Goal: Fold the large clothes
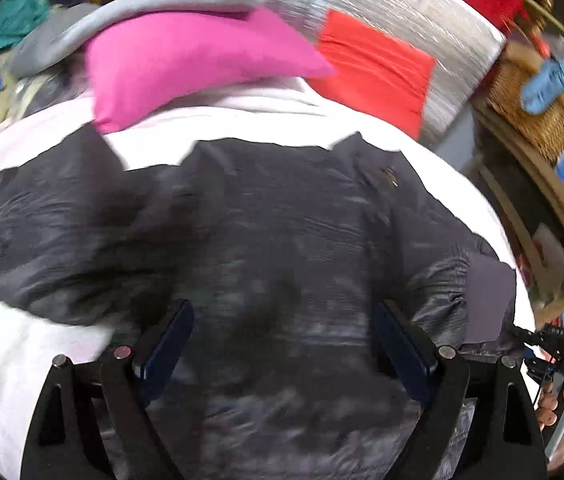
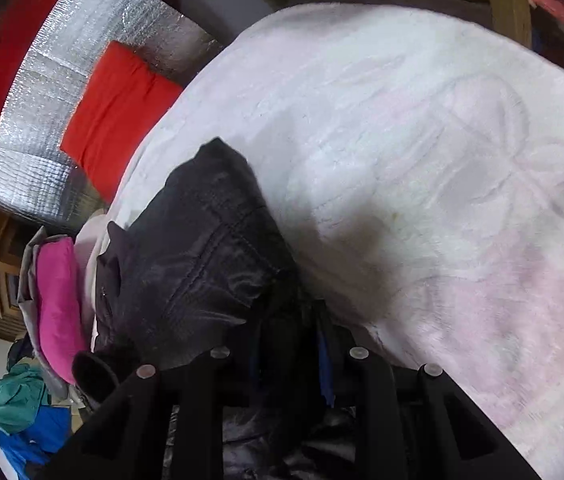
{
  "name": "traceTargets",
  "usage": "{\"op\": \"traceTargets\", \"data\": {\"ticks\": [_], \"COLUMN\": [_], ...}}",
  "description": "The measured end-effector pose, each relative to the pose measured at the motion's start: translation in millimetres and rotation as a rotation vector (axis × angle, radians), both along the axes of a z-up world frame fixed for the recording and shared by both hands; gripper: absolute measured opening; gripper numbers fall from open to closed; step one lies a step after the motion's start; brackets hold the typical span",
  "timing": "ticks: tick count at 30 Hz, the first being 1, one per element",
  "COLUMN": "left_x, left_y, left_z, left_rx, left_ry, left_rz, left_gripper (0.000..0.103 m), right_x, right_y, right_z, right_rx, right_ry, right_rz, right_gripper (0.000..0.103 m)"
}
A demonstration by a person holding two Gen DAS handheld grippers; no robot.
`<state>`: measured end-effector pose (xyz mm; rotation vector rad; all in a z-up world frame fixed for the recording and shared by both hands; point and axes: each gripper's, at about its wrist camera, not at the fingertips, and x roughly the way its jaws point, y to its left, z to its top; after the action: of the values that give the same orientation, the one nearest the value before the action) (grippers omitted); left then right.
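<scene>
Right hand-held gripper (image 2: 288,356) clamped on dark jacket (image 2: 193,256)

One dark jacket (image 1: 273,240); one pink cushion (image 1: 185,64); one red cushion (image 1: 374,68).
</scene>
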<state>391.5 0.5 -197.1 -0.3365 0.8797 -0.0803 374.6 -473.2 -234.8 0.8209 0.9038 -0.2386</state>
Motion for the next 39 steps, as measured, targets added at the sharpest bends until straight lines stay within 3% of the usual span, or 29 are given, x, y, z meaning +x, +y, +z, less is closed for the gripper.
{"op": "traceTargets", "data": {"ticks": [2,3,4,6,9,11,12,13,14,16,18,23,25,27,30,35,39], "left_x": [-14,-15,-18,-20,-28,-33,-36,-38,-41,-50,-65,-82,-89,-93,-96,-103,-106], "left_y": [19,24,30,42,69,89,97,107,118,144,174,225,235,243,251,275,301], "left_z": [8,11,15,22,24,23,21,20,19,18,14,5,3,3,0,-6,-21], "left_rx": [0.011,0.031,0.058,0.134,0.197,0.214,0.218,0.220,0.218,0.212,0.194,0.132,0.119,0.110,0.093,0.000,-0.104], "left_ry": [-0.026,-0.039,-0.051,-0.062,-0.048,-0.021,-0.010,-0.001,0.007,0.028,0.046,0.076,0.083,0.090,0.104,0.123,0.146], "left_rz": [0.034,0.051,0.070,0.131,0.216,0.267,0.291,0.316,0.340,0.396,0.459,0.564,0.581,0.590,0.597,0.627,0.668], "left_gripper": [0.092,0.092,0.092,0.092,0.092,0.092,0.092,0.092,0.092,0.092,0.092,0.092,0.092,0.092,0.092,0.092,0.092], "right_x": [-13,-20,-29,-32,-17,0,10,22,29,44,48,41,33,29,36,57,72], "right_y": [10,17,28,48,85,110,121,132,138,152,163,219,247,263,266,260,283], "right_z": [29,44,61,78,83,73,66,54,45,25,21,60,79,84,70,29,-5], "right_rx": [-0.118,-0.170,-0.212,-0.249,-0.344,-0.383,-0.394,-0.391,-0.376,-0.313,-0.232,0.136,0.194,0.138,0.036,0.099,-0.024], "right_ry": [-0.053,-0.090,-0.158,-0.251,-0.237,-0.187,-0.150,-0.093,-0.065,0.006,-0.005,-0.262,-0.349,-0.361,-0.273,-0.168,-0.010], "right_rz": [-0.004,-0.006,0.000,0.046,0.150,0.223,0.244,0.274,0.291,0.320,0.351,0.621,0.742,0.765,0.692,0.676,0.714], "right_gripper": [0.026,0.030,0.049,0.077,0.077,0.071,0.057,0.036,0.032,0.031,0.031,0.031,0.032,0.033,0.034,0.034,0.034]}}
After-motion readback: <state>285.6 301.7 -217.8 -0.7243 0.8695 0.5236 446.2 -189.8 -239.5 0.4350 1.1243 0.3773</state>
